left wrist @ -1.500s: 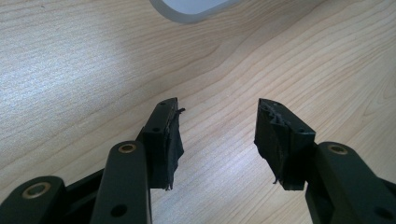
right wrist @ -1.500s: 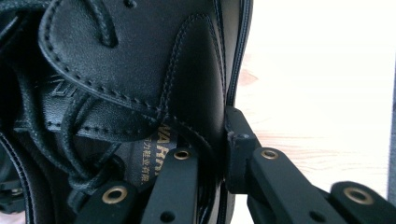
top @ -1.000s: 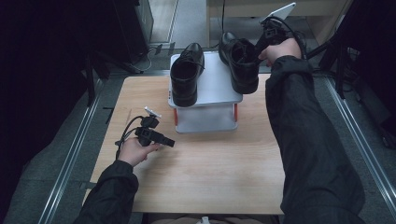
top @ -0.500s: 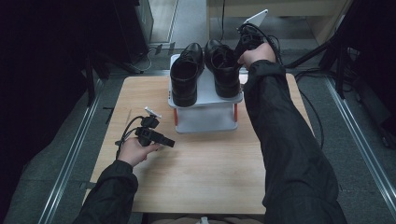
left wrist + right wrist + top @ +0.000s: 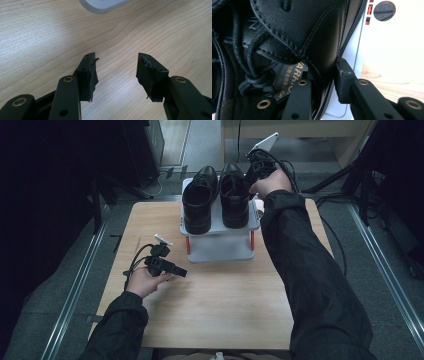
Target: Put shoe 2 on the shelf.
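The left gripper (image 5: 181, 272) rests low over the bare wooden table (image 5: 225, 305), jaws spread with nothing between them and open board on every side; the white rack (image 5: 102, 5) lies just ahead of its tips. Farther off, the right gripper (image 5: 329, 82) straddles the side wall of the right shoe (image 5: 317, 37), which stands on the rack's top beside the left shoe (image 5: 199, 200). Its jaws have just been opening, one inside the shoe, one outside near the rack's edge.
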A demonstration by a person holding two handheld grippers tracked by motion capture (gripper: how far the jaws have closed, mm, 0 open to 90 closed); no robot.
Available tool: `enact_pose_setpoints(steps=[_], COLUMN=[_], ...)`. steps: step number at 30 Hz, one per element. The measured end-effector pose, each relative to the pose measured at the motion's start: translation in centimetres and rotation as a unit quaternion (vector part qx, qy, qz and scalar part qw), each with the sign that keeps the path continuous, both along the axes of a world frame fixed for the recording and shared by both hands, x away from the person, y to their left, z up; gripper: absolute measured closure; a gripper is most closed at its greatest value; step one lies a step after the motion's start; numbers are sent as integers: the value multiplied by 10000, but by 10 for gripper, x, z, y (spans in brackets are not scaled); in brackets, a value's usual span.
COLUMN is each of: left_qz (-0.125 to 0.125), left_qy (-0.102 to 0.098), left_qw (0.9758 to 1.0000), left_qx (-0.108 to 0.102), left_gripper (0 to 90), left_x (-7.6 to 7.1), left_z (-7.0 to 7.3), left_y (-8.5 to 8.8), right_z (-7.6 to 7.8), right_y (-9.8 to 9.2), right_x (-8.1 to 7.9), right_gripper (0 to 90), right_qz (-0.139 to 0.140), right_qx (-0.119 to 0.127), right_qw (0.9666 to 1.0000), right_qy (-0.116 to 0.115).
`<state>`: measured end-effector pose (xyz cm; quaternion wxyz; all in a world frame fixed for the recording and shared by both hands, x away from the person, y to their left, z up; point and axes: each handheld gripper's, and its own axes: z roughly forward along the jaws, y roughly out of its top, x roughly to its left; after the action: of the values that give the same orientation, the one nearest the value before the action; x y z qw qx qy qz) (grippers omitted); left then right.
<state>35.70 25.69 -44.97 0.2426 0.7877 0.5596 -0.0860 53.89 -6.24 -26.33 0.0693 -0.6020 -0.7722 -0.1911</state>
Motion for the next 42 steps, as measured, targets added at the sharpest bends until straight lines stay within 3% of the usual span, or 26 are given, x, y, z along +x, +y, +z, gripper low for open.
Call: enact_pose_setpoints(steps=[14, 17, 26, 38, 42], left_qz=[11, 5, 39, 142, 114], left_qy=[3, 1, 15, -8, 8], left_qw=[10000, 10000, 10000, 9999, 9998], left_qx=[-7, 0, -36, -37, -144], left_gripper=[498, 497, 533, 564, 583], left_x=[1, 1, 1, 0, -1], left_z=[0, 0, 2, 8, 15], left_y=[0, 0, 2, 5, 4], right_z=[-1, -1, 3, 5, 15], right_y=[15, 14, 5, 4, 4], right_x=[-12, -13, -15, -18, -20], right_gripper=[655, 628, 612, 546, 520], right_qz=[198, 213, 309, 478, 497], right_qx=[9, 162, 380, 376, 491], right_qw=[9998, 9995, 9988, 9980, 9974], right_qy=[83, 145, -12, -146, -185])
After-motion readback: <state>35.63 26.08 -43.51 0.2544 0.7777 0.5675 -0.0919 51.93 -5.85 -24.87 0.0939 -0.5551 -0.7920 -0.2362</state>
